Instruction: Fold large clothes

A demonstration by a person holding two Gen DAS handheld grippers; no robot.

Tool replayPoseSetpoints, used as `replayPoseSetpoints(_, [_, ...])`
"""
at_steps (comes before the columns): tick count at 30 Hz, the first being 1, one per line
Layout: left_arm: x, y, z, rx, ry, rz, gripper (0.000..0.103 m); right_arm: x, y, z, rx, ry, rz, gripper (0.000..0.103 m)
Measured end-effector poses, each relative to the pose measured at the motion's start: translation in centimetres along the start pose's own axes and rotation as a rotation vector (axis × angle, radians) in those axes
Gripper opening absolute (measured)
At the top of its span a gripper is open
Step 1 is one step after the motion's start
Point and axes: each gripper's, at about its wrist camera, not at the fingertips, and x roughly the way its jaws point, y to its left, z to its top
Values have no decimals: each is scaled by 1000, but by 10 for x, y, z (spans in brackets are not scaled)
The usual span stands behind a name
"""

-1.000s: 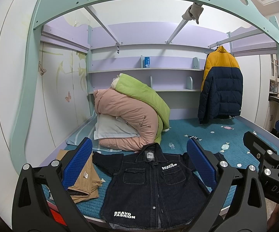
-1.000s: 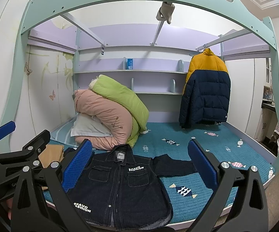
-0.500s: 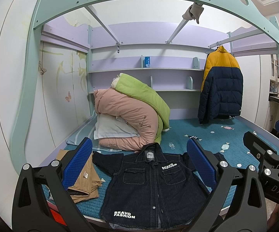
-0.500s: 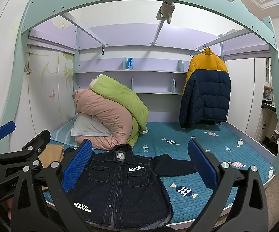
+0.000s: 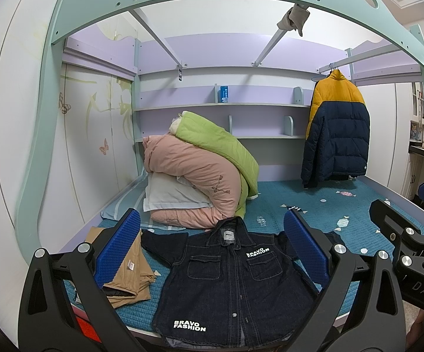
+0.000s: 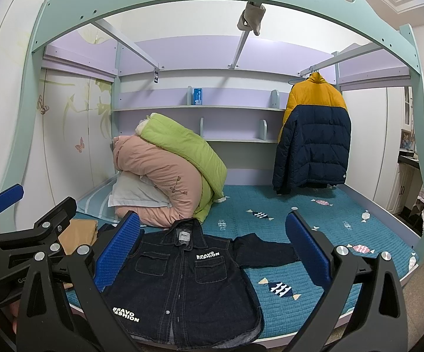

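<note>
A dark denim jacket (image 5: 229, 281) with white "BRAVO FASHION" lettering lies flat, face up, at the front edge of the teal bed. It also shows in the right wrist view (image 6: 179, 284), one sleeve stretched to the right. My left gripper (image 5: 212, 249) is open and empty, held in front of the bed above the jacket. My right gripper (image 6: 212, 249) is open and empty, beside the left one, which shows at the left of its view (image 6: 21, 234).
A folded tan garment (image 5: 123, 275) lies left of the jacket. Rolled pink and green quilts (image 5: 200, 176) with a pillow sit at the back left. A yellow and navy puffer coat (image 5: 335, 129) hangs at the right. The teal bed frame (image 5: 35, 176) arches around the mattress (image 6: 314, 223).
</note>
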Motion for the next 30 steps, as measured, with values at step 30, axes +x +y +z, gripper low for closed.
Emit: replayPoseSetpoints(30, [35, 17, -8, 16, 61, 11, 98, 31, 3, -9, 21, 58, 9, 96])
